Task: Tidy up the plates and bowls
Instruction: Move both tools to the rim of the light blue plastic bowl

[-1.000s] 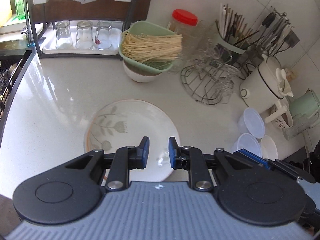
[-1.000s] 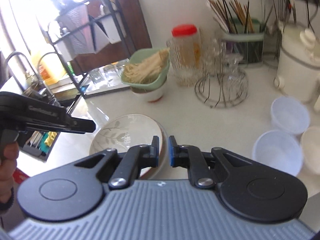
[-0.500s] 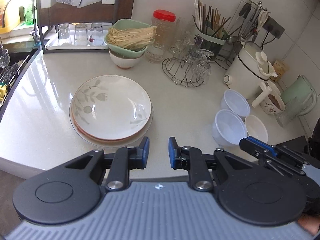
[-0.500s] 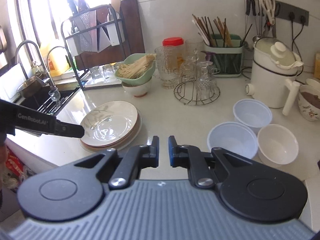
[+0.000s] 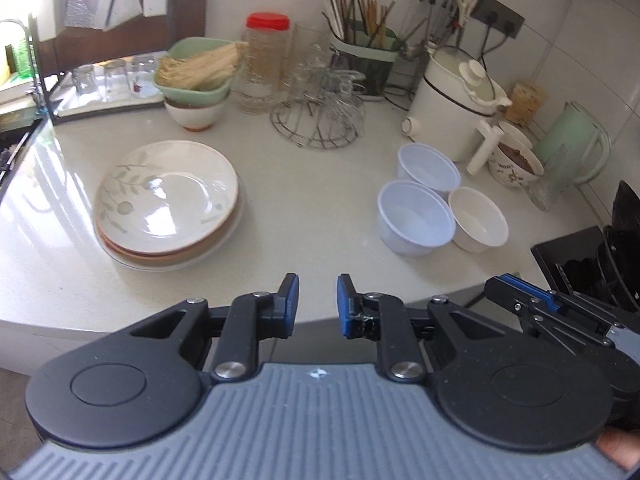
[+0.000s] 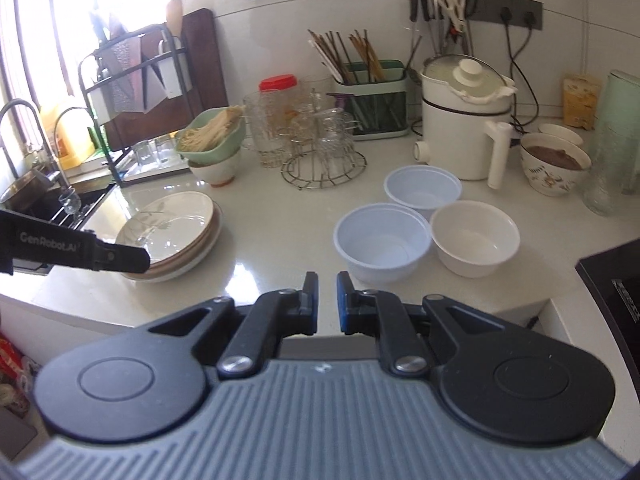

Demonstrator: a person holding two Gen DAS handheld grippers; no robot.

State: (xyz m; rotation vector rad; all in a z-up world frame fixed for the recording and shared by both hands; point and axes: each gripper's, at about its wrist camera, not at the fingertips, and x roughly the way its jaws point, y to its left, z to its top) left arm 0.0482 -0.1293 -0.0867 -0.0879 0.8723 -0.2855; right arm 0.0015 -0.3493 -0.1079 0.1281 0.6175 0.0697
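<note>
Item one: my left gripper [image 5: 317,305], held off the front edge of the countertop [image 5: 304,208], fingers a narrow gap apart with nothing between them.

Item two: my right gripper [image 6: 327,300], also off the counter's front edge, fingers drawn almost together and empty.

Item three: the stack of plates [image 5: 168,204], left of centre on the counter. All lie flat, mouths up; being round, they show no long axis. The top plate carries a leaf pattern [image 5: 120,192] on its left side in the left wrist view.

Item four: three white bowls [image 6: 382,242], clustered upright on the right of the counter, rims touching or nearly so, mouths up, well apart from the plates. I count two translucent ones and one opaque bowl [image 6: 474,242] beside them.

Item five: a green dish of noodles [image 5: 198,68] sitting on a small bowl behind the plates.

Item six: a wire glass rack [image 6: 324,160] between the two groups, toward the wall.
</note>
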